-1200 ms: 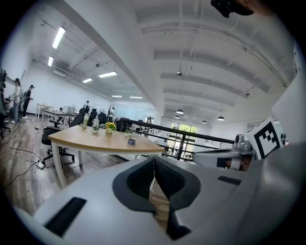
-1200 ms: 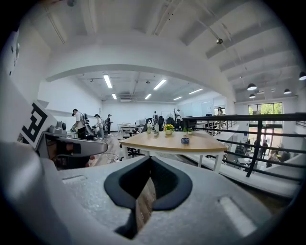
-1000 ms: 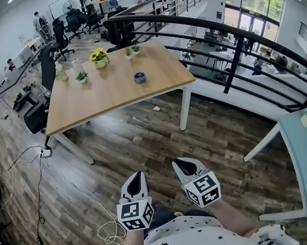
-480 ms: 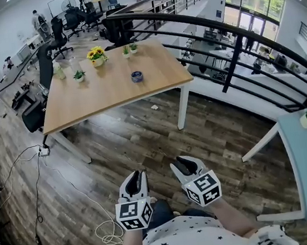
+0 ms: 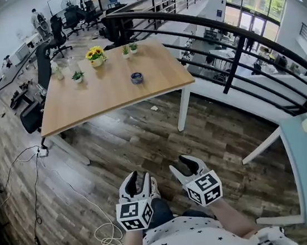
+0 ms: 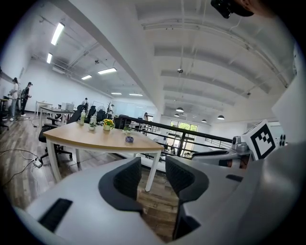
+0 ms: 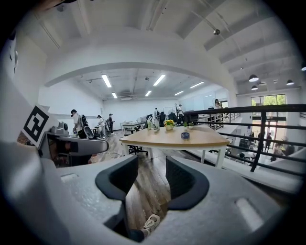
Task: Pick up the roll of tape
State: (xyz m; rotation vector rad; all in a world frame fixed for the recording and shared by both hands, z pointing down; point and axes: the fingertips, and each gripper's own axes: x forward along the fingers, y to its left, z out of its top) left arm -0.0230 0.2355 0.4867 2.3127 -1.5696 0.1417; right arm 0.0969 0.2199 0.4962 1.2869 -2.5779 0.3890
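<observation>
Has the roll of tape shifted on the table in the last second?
No. The roll of tape lies at the same spot on the wooden table, keeping its gap to the sunflower pot; the whole view shifted slightly.

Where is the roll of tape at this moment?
In the head view, the roll of tape lies on the wooden table, toward its right end, to the lower right of the yellow flowers.
</observation>
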